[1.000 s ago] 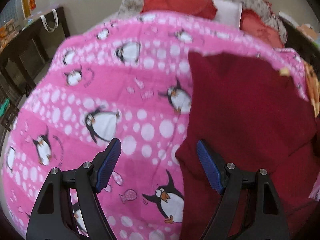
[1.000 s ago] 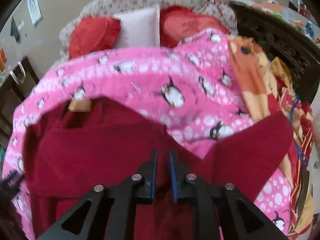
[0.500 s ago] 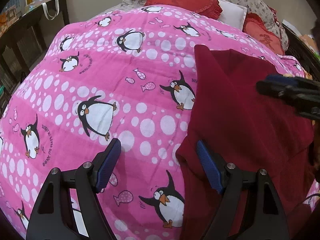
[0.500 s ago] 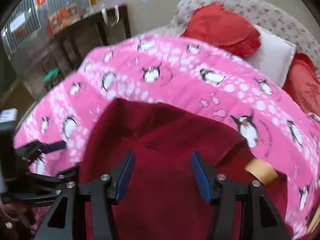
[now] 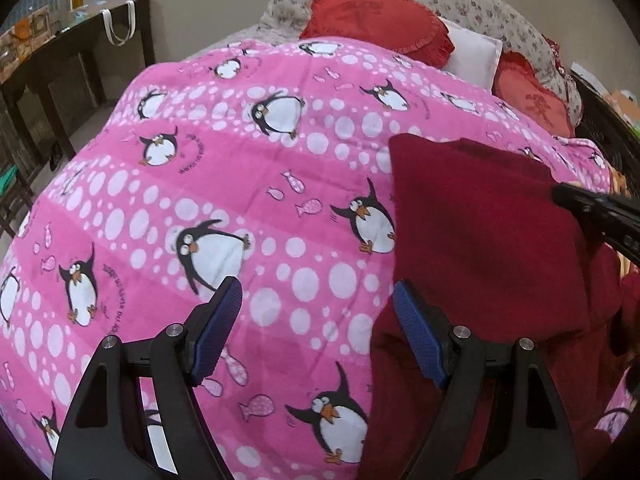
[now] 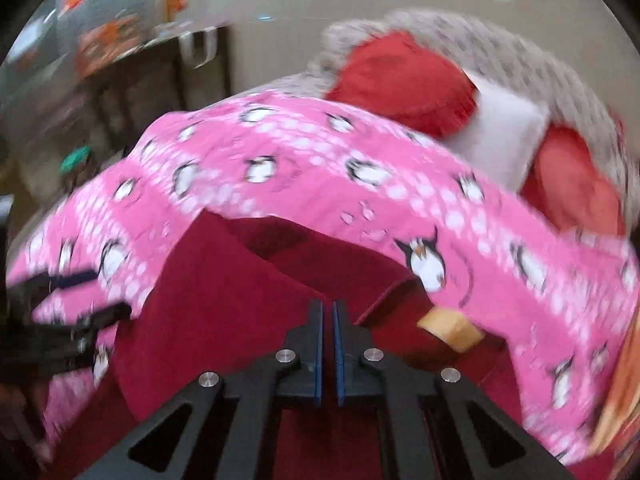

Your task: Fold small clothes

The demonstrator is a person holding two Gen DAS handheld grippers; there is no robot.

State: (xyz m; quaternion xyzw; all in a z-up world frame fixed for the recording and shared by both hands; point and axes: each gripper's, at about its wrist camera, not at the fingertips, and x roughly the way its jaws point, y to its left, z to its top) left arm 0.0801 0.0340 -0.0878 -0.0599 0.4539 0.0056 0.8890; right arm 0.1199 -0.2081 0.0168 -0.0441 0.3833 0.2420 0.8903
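— Grippers first: our left gripper [image 5: 316, 328] hangs with its jaws wide apart, nothing between them, over the pink blanket [image 5: 248, 168] at the garment's left edge.
— And our right gripper [image 6: 328, 340]?
— Its 2 jaws are together; we cannot tell whether cloth is pinched. The red garment [image 5: 480, 248] lies on the blanket's near right part, below the pillows [image 5: 384, 20].
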